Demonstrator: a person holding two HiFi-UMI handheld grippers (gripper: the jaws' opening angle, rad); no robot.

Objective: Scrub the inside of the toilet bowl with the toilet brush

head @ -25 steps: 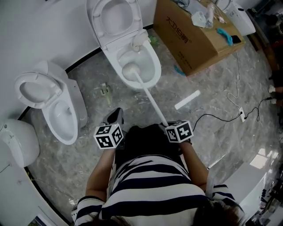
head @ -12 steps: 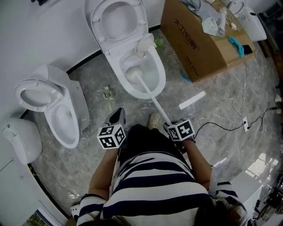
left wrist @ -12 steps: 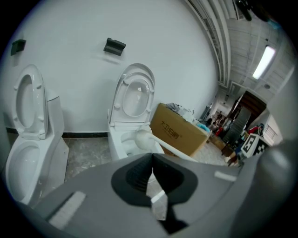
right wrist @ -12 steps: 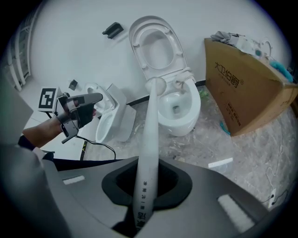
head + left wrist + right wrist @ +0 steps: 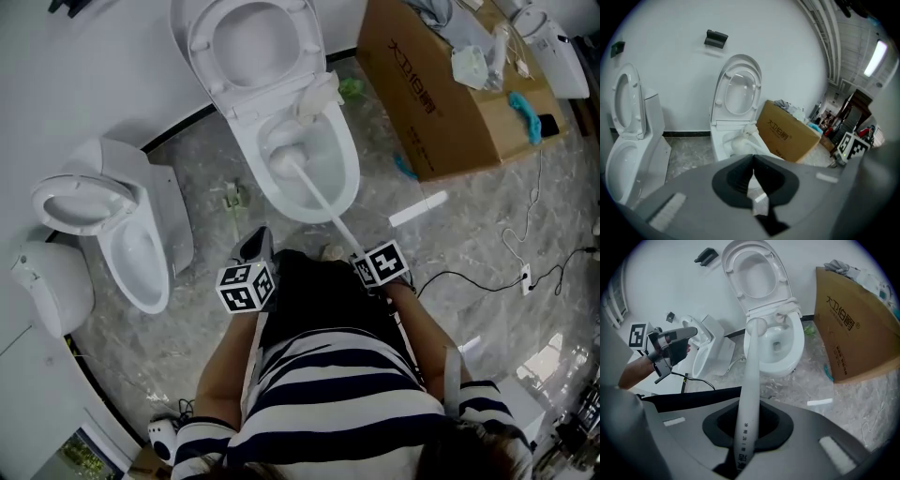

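Note:
The white toilet (image 5: 342,178) stands with its lid up, near the wall. A white toilet brush (image 5: 314,192) reaches into the bowl (image 5: 787,350), its round head (image 5: 281,159) low against the bowl's left inner side. My right gripper (image 5: 364,261) is shut on the brush's long handle (image 5: 747,394), which runs straight out between its jaws (image 5: 747,425). My left gripper (image 5: 253,247) hangs over the floor in front of the toilet, shut (image 5: 753,180) on nothing. Past the left gripper, the toilet (image 5: 719,140) and brush head (image 5: 739,144) show.
A second open toilet (image 5: 127,230) stands to the left, with another white fixture (image 5: 47,286) beyond it. A large cardboard box (image 5: 450,89) holding loose items sits right of the toilet. A white strip (image 5: 419,208) and cables (image 5: 511,277) lie on the marble floor.
The brush head has slid a little toward the back left of the bowl. The person and both grippers have come slightly closer to the toilet.

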